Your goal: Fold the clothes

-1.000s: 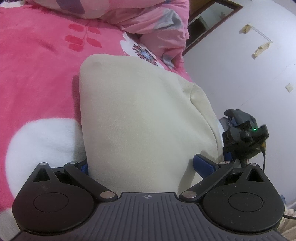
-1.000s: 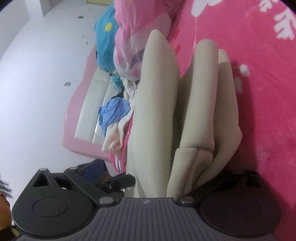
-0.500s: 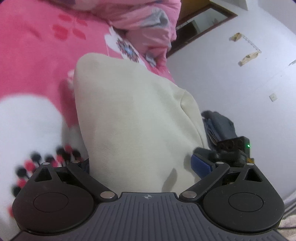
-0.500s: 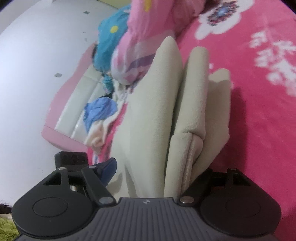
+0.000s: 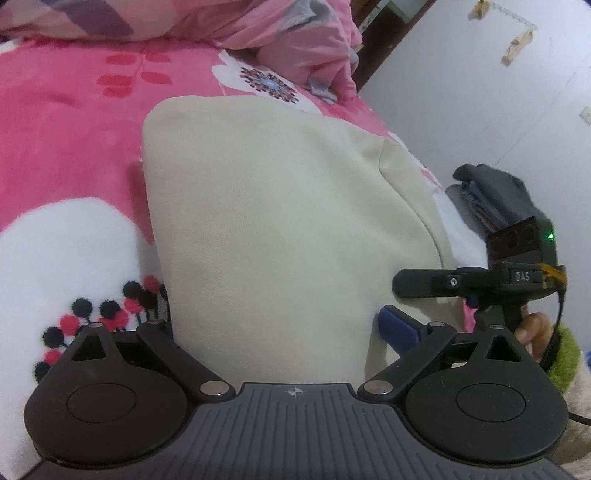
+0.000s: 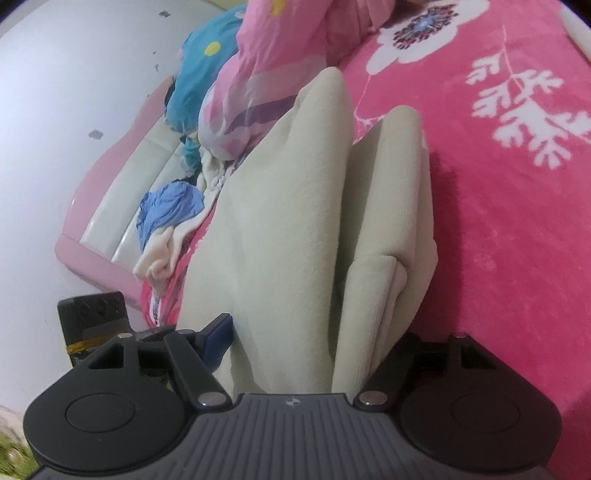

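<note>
A cream garment (image 5: pixel 280 236), folded into thick layers, lies on a pink flowered blanket (image 5: pixel 70 122) and runs lengthwise away from both cameras toward a heap of pink bedding (image 5: pixel 280 33). Its near end fills the space between the fingers of both claws.

The left claw (image 5: pixel 280 332) straddles that near end with its jaws wide; the blue pad (image 5: pixel 400 328) on one side sits just beside the cloth, the other finger is hidden behind it, and I cannot tell whether the pads press. From this side the garment shows a broad flat top face with a rounded far corner.

The right claw (image 6: pixel 317 332) has its jaws closing, with the stacked folds between them. Its blue pad (image 6: pixel 218 336) rests against the garment's outer layer, and the opposite finger lies against the lowest fold at the blanket. Here the folds stand edge-on as long ridges pointing at the bedding. The other claw's body shows at the edge of each view.
</note>
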Available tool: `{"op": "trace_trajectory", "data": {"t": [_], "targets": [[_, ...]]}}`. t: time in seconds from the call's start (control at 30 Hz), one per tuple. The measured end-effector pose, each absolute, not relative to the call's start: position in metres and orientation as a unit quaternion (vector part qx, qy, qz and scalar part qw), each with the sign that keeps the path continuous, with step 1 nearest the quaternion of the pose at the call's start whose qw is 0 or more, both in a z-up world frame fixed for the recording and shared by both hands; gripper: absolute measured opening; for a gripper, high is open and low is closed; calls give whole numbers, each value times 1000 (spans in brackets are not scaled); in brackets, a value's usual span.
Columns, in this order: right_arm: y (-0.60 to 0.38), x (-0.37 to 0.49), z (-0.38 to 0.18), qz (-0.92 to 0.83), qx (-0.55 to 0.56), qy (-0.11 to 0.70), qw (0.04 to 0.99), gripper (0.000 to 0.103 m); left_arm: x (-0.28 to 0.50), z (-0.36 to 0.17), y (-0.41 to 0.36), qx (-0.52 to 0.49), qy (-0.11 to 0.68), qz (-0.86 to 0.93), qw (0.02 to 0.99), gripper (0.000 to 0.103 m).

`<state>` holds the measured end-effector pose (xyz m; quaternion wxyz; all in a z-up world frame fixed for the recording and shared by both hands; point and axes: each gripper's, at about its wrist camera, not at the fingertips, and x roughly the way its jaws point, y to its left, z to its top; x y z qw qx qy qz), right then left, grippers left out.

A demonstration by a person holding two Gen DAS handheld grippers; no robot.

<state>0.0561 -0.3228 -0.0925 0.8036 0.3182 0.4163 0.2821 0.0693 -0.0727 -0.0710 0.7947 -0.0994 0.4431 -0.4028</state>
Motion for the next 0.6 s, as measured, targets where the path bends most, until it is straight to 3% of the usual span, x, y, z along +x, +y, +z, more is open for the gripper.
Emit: {"op": "trace_trajectory", "data": {"t": [0.6], "targets": [[-316,53,-90,278,300,418,811,77,70,-72,-76,-100,447,-400,794,103]]}}
